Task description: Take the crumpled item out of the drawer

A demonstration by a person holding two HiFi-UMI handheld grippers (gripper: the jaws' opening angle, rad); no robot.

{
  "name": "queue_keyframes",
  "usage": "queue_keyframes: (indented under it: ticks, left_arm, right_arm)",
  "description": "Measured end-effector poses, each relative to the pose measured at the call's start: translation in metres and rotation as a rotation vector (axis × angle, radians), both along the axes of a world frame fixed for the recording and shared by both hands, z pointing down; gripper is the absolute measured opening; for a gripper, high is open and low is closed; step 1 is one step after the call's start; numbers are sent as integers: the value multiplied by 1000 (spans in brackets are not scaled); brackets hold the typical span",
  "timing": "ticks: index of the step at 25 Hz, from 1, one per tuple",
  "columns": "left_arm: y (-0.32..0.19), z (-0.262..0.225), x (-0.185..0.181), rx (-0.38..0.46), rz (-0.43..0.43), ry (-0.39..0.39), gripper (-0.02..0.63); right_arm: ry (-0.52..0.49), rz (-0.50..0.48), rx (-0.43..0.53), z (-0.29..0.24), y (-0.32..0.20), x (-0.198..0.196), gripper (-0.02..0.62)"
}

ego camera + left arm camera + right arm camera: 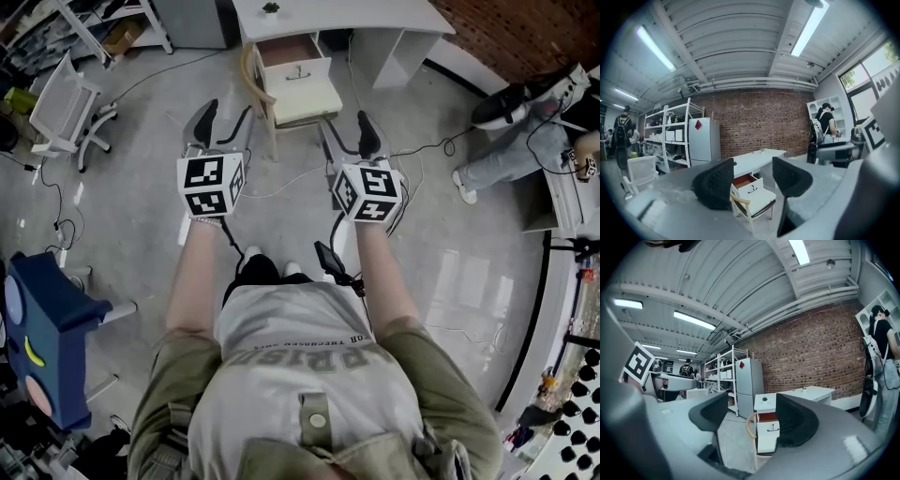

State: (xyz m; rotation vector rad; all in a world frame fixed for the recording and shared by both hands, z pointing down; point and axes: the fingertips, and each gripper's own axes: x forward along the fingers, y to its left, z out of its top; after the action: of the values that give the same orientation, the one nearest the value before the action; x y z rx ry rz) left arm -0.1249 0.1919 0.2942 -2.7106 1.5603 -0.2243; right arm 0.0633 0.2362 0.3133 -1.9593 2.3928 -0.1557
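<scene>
A white desk (pixel 337 19) stands ahead of me with its drawer (pixel 292 58) pulled open. The drawer's brown inside (pixel 743 181) shows, but I see no crumpled item in it from here. A wooden chair with a cream cushion (pixel 305 98) stands right in front of the drawer. My left gripper (pixel 223 122) and right gripper (pixel 347 136) hang side by side over the floor, well short of the chair, both pointing at the desk. Both are open with nothing between the jaws. The drawer front (pixel 769 428) shows between the right gripper's (pixel 752 416) pads, and the chair (pixel 754 201) between the left gripper's (pixel 752 180).
A white mesh chair (pixel 61 108) stands at the left and a blue stand (pixel 47 328) nearer me. Cables (pixel 281 187) trail across the floor. A seated person's legs (pixel 511 141) are at the right. A white fridge (pixel 704 140) and shelves (pixel 670 136) line the brick wall.
</scene>
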Motion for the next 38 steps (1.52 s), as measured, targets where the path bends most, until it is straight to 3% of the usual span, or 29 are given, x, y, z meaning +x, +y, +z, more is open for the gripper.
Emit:
queue_keyframes:
  ticks: [8, 26, 38]
  left_arm:
    - [-32, 15, -15, -29, -43, -16, 259]
    - [-172, 27, 33, -50, 72, -17, 261]
    - [-256, 28, 35, -51, 133, -18, 261]
  right_arm:
    - [-11, -5, -26, 14, -28, -1, 311]
    - [19, 50, -36, 23, -140, 19, 311]
    - [22, 85, -18, 18, -215, 14, 311]
